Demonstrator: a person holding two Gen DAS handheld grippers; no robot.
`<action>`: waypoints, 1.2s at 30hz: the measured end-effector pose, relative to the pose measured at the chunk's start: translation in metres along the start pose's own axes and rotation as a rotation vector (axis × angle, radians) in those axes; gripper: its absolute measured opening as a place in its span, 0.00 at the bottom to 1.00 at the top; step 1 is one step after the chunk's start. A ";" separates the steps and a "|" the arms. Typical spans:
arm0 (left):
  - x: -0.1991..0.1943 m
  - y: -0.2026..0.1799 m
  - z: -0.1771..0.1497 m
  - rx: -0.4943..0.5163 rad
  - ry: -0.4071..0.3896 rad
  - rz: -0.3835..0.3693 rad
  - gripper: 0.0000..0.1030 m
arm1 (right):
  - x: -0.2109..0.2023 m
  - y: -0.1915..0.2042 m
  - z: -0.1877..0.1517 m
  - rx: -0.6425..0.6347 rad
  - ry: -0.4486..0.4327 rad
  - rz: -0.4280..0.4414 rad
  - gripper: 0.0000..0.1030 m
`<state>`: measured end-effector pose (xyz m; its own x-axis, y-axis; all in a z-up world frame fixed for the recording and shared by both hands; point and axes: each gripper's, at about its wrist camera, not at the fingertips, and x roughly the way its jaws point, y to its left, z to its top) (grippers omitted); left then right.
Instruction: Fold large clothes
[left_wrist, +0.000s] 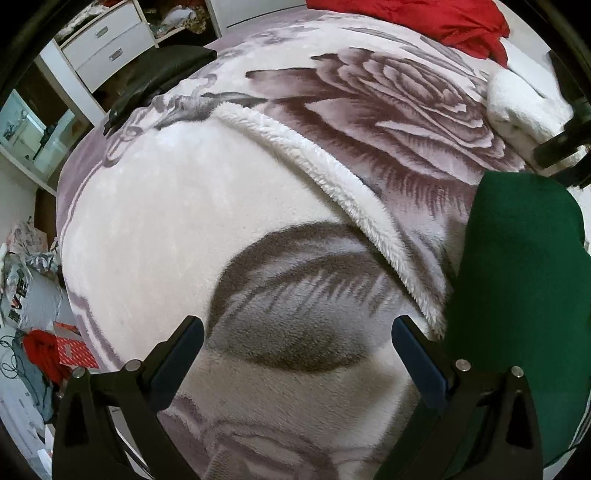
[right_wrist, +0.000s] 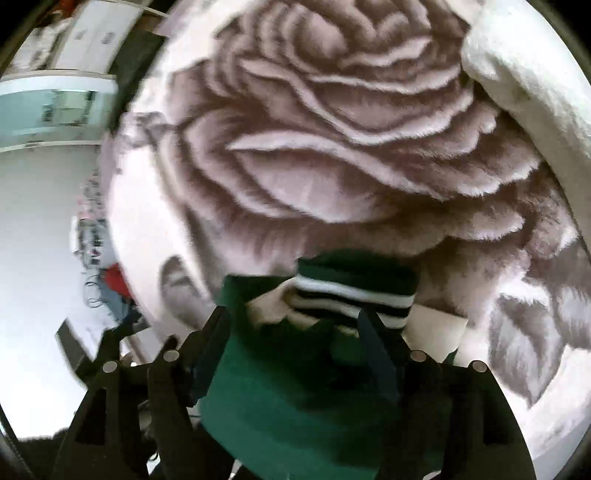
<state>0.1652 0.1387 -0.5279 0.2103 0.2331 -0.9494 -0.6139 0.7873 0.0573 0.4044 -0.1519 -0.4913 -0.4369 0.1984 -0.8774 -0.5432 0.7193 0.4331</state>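
Observation:
A dark green garment (right_wrist: 280, 398) with a white-and-black striped cuff (right_wrist: 354, 299) lies folded on a pale fleece blanket printed with a large rose (right_wrist: 332, 129). My right gripper (right_wrist: 295, 328) stands wide over it, with green cloth between the jaws and the cuff just past the tips. The picture is blurred and I see no pinch on the cloth. In the left wrist view the same green garment (left_wrist: 517, 280) lies at the right. My left gripper (left_wrist: 297, 332) hangs open over the blanket (left_wrist: 166, 229) beside it, with nothing between its fingers.
A red garment (left_wrist: 424, 22) and a white fluffy one (left_wrist: 517, 107) lie at the bed's far side. A folded blanket edge (left_wrist: 314, 162) runs diagonally. A black bag (left_wrist: 159, 70), white drawers (left_wrist: 107, 44) and floor clutter (left_wrist: 40, 347) are to the left. Black hardware (left_wrist: 561, 144) juts in at the right.

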 end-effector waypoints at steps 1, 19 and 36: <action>0.000 -0.001 0.000 -0.004 0.002 -0.002 1.00 | 0.010 -0.013 0.009 0.042 0.016 -0.015 0.71; -0.025 -0.027 0.015 0.022 -0.038 -0.107 1.00 | -0.085 -0.170 -0.150 0.417 -0.242 -0.038 0.74; -0.022 -0.110 0.042 0.198 -0.128 -0.061 1.00 | -0.099 -0.175 -0.217 0.561 -0.803 0.162 0.03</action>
<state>0.2602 0.0712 -0.4999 0.3451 0.2421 -0.9068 -0.4387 0.8957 0.0723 0.3873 -0.4418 -0.4352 0.2520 0.5650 -0.7857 -0.0110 0.8135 0.5815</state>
